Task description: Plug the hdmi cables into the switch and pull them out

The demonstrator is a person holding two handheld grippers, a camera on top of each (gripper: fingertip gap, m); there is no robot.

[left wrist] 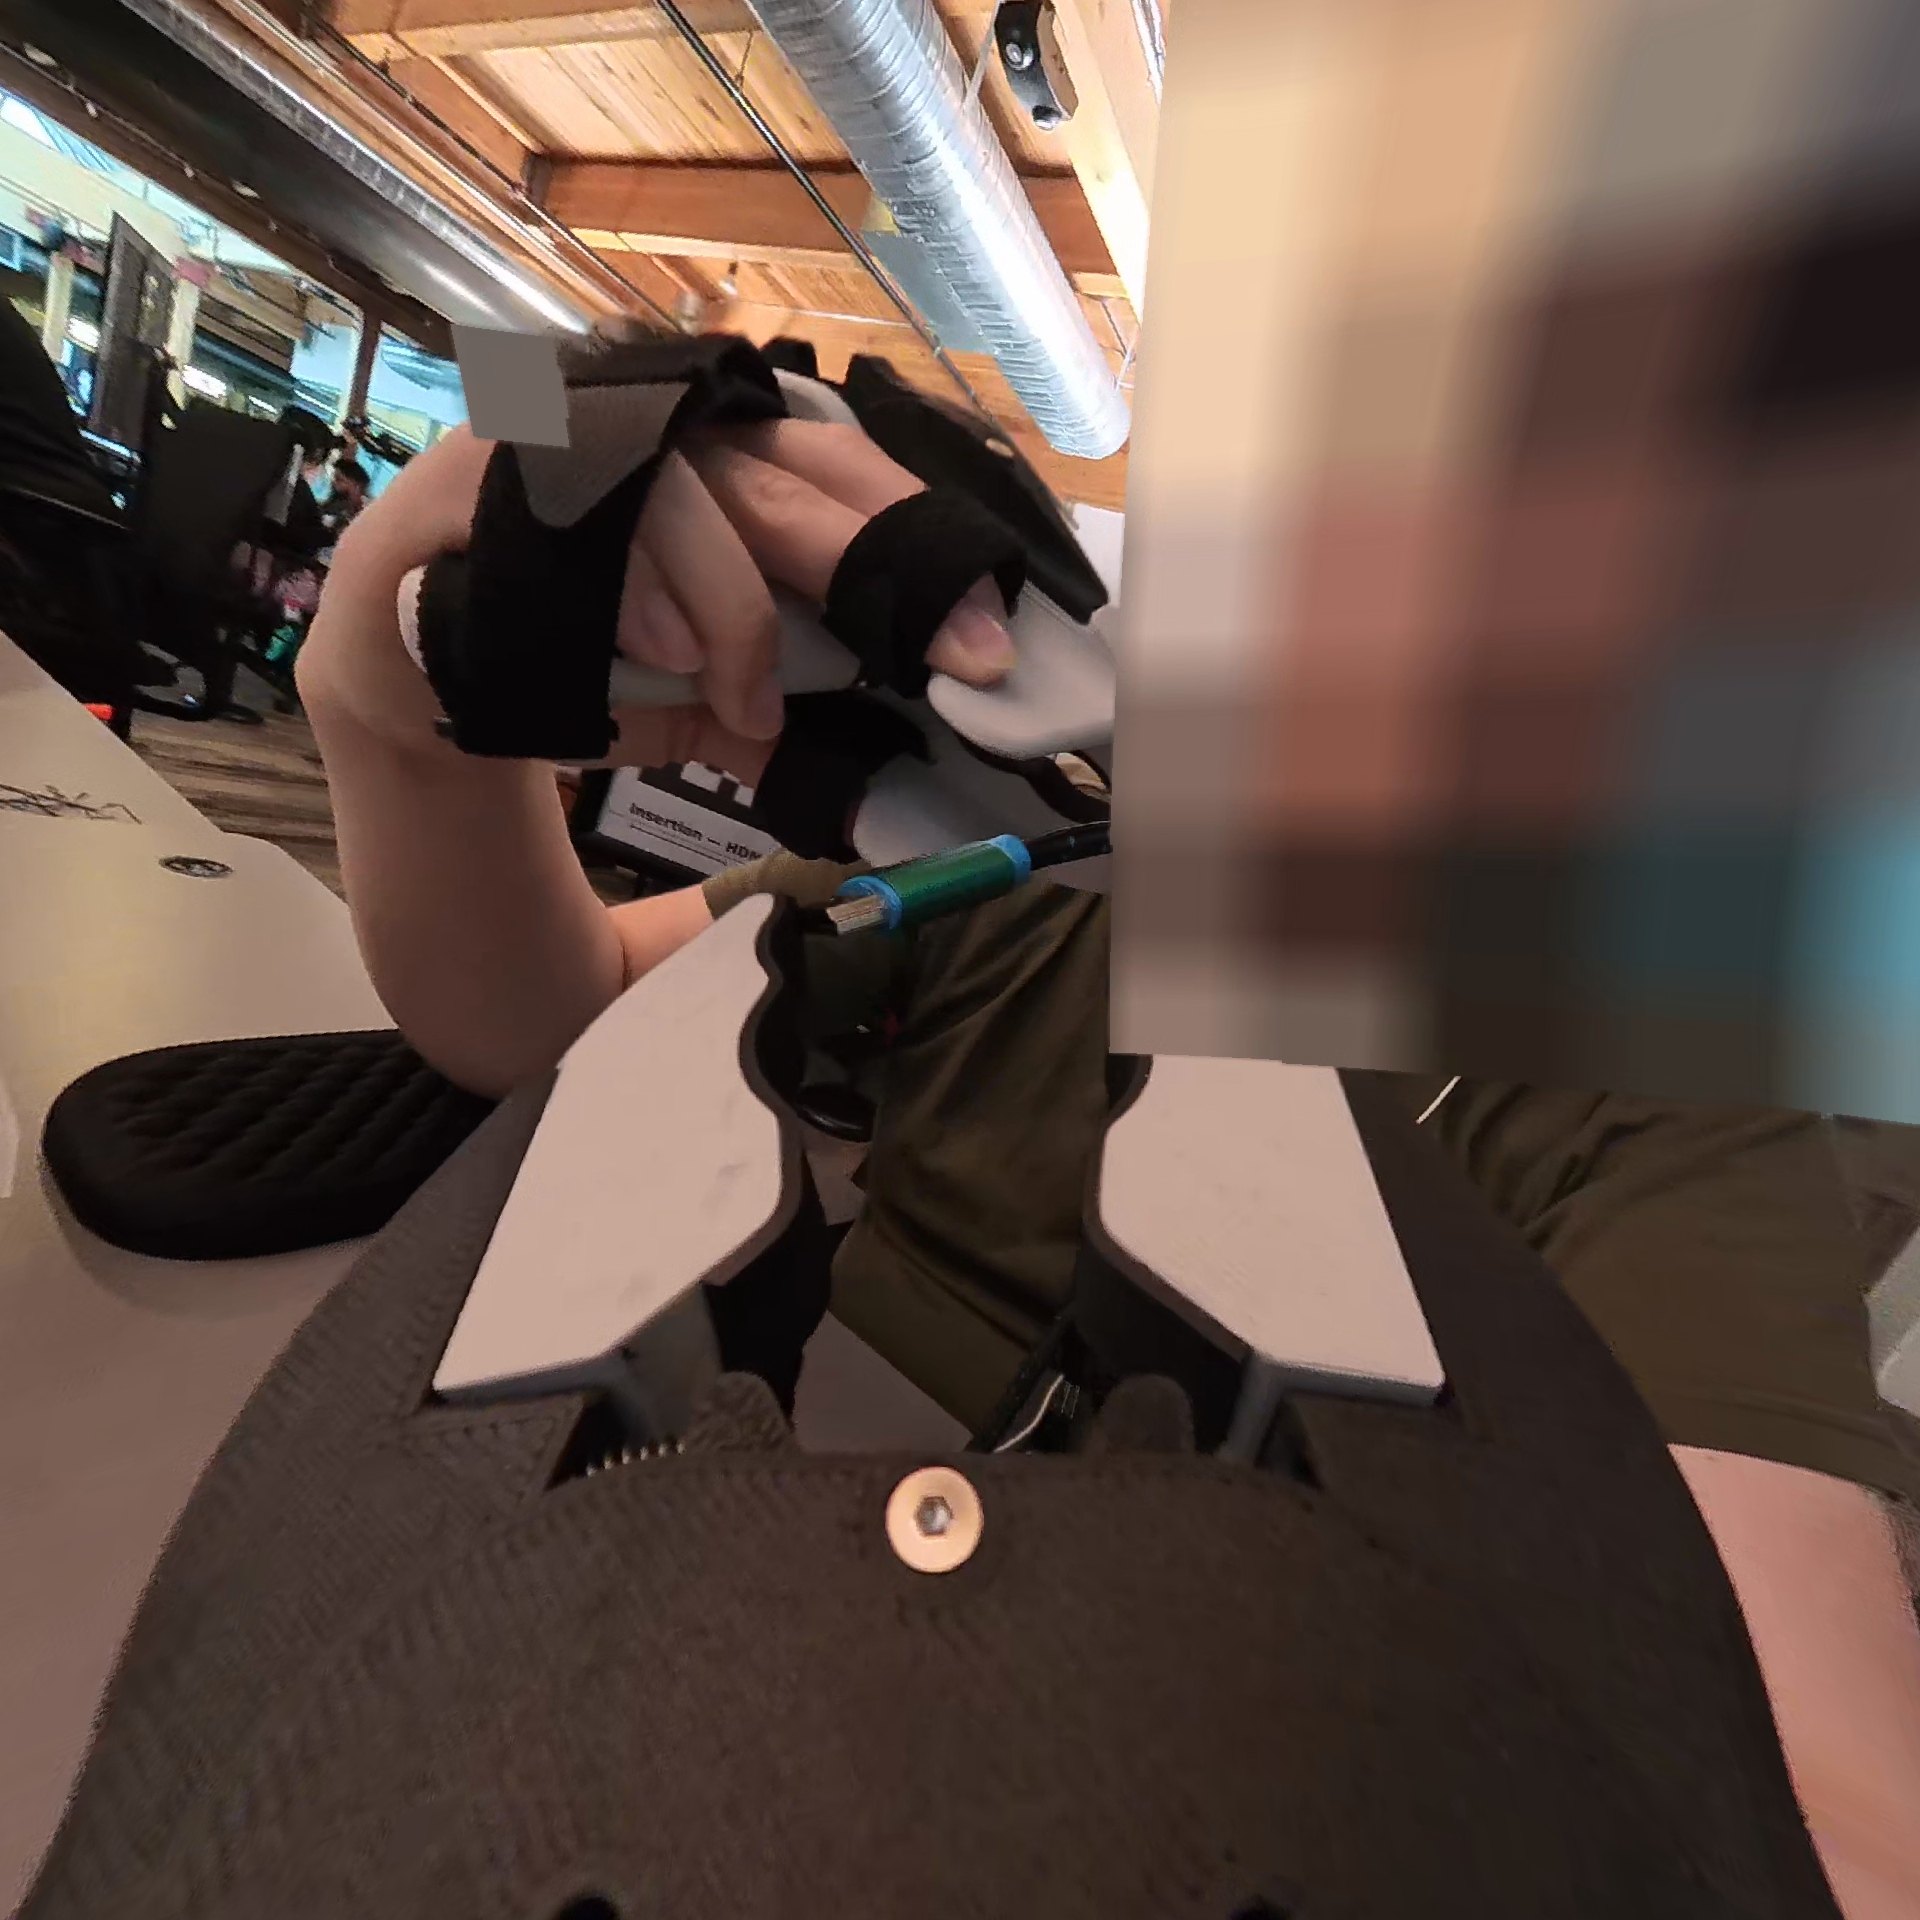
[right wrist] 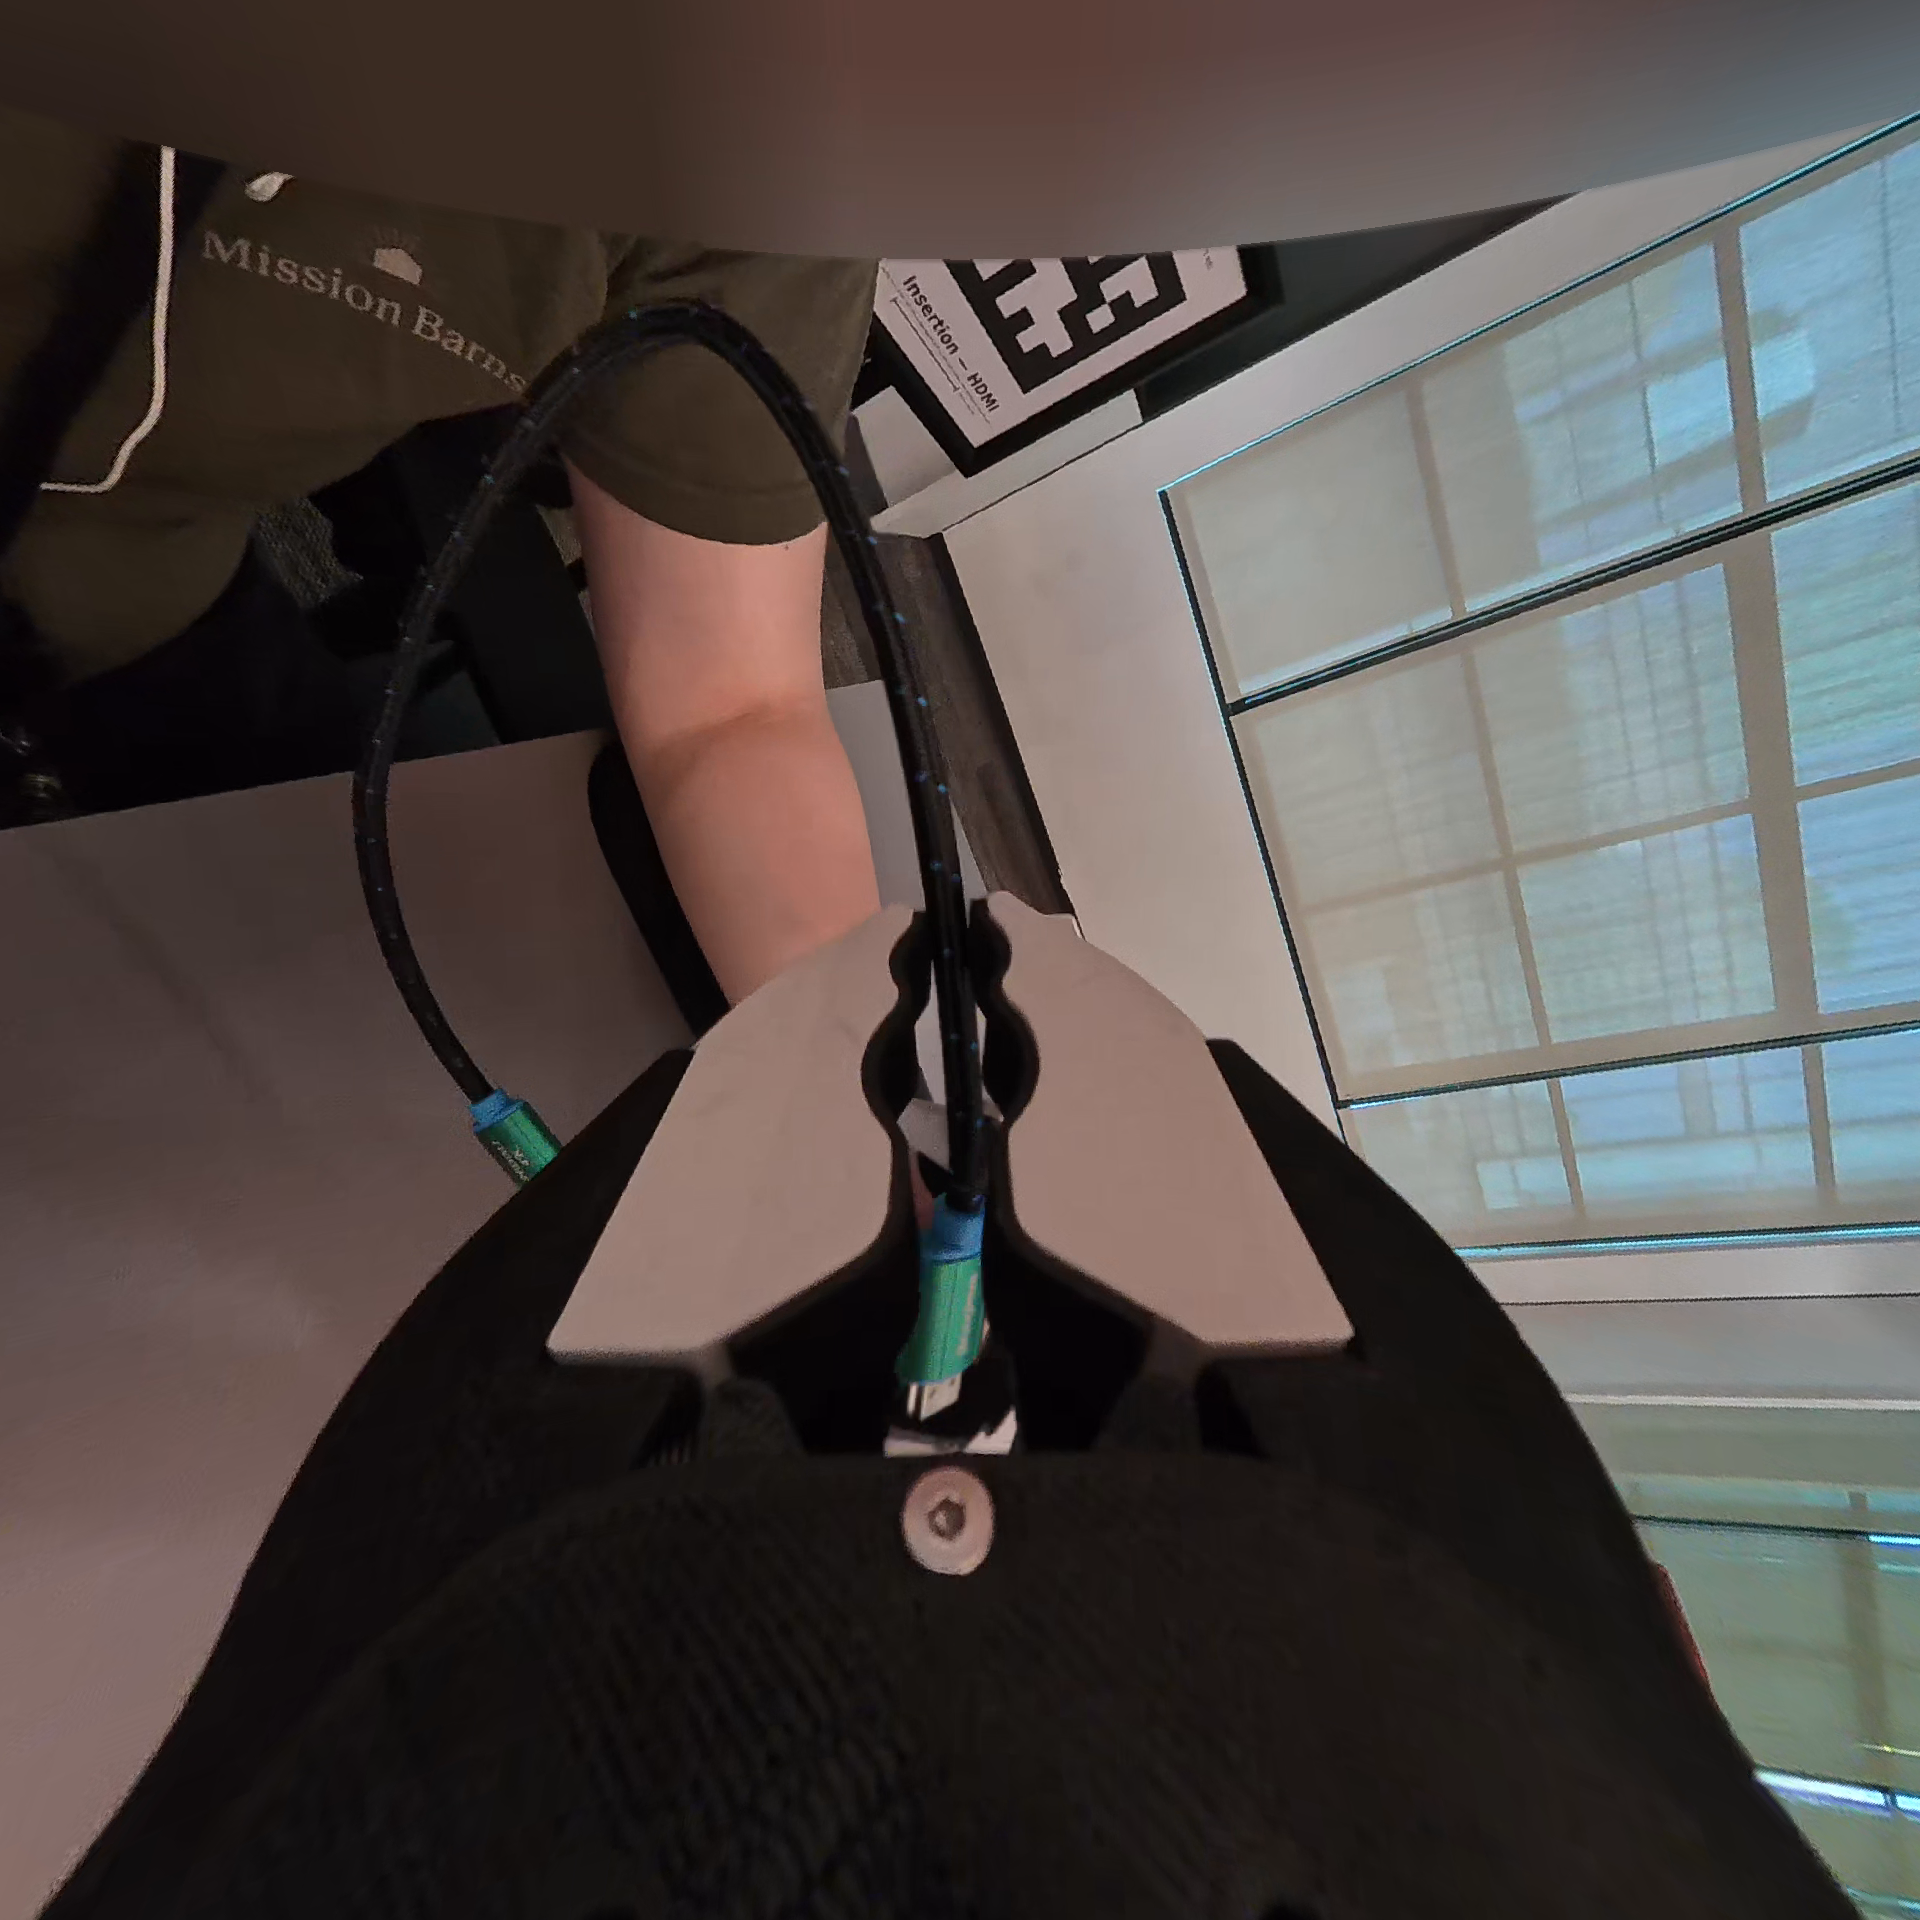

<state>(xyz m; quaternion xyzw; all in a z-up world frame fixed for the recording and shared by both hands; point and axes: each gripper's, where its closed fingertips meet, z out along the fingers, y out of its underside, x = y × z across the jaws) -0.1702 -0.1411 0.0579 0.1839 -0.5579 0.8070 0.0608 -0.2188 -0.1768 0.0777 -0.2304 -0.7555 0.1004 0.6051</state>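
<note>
My right gripper (right wrist: 951, 920) is shut on a black braided HDMI cable (right wrist: 904, 665). One green and blue plug (right wrist: 948, 1304) lies between the fingers near their base, metal end toward the camera. The cable loops up and back down to its second green plug (right wrist: 511, 1132), which is over the white table (right wrist: 208, 1039). My left gripper (left wrist: 940, 997) is open and empty, and its right fingertip is hidden behind a blurred patch. Beyond it, a green plug (left wrist: 935, 883) shows below the hand (left wrist: 416, 727) that holds the other gripper. No switch is in view.
A black padded wrist rest (left wrist: 260, 1143) lies on the white table (left wrist: 156, 935) to the left. A framed card with a black-and-white marker (right wrist: 1060, 332) stands behind; it also shows in the left wrist view (left wrist: 686, 821). A person's arm (right wrist: 748, 748) and olive shirt (right wrist: 312, 364) are close.
</note>
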